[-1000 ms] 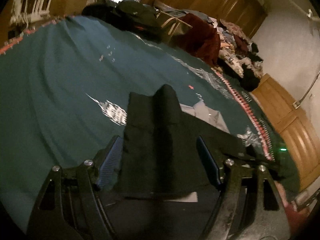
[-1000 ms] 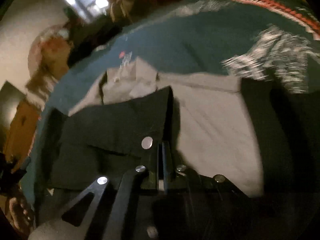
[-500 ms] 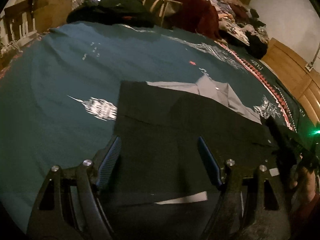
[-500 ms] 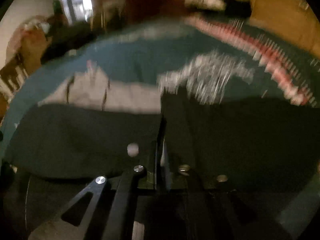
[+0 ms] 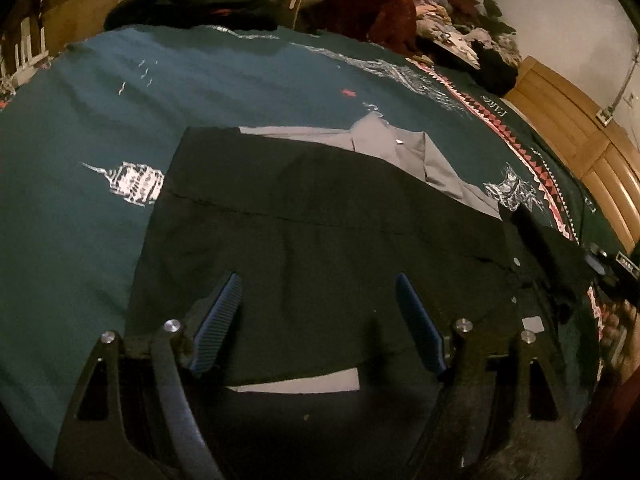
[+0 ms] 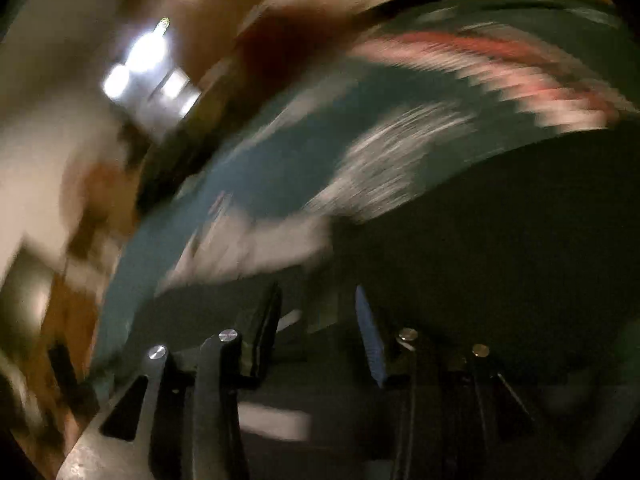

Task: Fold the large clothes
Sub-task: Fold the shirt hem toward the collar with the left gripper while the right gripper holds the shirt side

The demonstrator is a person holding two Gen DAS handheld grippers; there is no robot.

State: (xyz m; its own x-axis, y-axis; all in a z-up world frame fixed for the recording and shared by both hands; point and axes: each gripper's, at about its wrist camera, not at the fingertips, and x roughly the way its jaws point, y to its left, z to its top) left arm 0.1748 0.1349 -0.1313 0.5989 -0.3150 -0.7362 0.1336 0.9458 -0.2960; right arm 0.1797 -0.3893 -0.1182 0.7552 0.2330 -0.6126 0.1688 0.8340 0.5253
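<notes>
1. Your left hand-held gripper (image 5: 318, 320) hovered over the dark garment (image 5: 320, 232) with its blue pads (image 5: 218, 322) spread wide apart; no cloth was pinched between them.
2. The dark garment lay flat on the bed, on the teal bedspread (image 5: 100, 120), its near part doubled over so that a light grey inner side with a collar (image 5: 404, 148) showed past the far edge.
3. A pale strip (image 5: 296, 384) of that lighter side peeked out at the near hem, just below your left pads.
4. Your right hand-held gripper (image 6: 318, 320) had its jaws parted, having just been opening; the view was heavily blurred, and I could see dark cloth (image 6: 500, 240) below and beyond them, but no fold pressed between the pads.
5. In the left view the right gripper's tip (image 5: 596, 264) sat at the garment's right edge, near the red-and-white border (image 5: 540, 176) of the bedspread.
6. Heaped clothes (image 5: 440, 12) lay beyond the far side of the bed.
</notes>
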